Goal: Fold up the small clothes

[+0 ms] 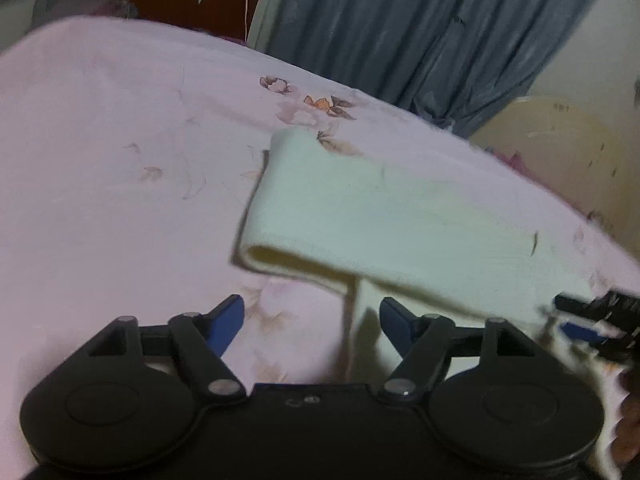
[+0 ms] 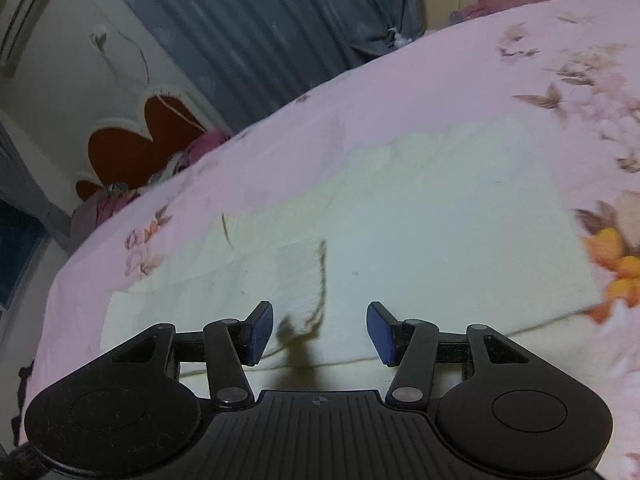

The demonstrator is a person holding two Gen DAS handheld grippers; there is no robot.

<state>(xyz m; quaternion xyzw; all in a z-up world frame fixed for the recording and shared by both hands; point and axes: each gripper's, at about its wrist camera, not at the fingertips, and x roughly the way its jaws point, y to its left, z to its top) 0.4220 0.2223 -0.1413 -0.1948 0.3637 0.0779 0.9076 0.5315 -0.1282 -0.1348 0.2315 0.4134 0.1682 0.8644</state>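
A pale cream garment lies on the pink floral bedsheet, with one part folded over itself into a thick band. My left gripper is open and empty, just short of the fold's near edge. In the right wrist view the same garment lies spread flat, with a raised corner flap close ahead. My right gripper is open and empty, with its fingers either side of that flap. The right gripper also shows in the left wrist view at the far right edge, blurred.
Blue-grey curtains hang behind the bed. A red and white flower-shaped cushion and purple cloth lie past the bed's far edge. A cream wall is at the right.
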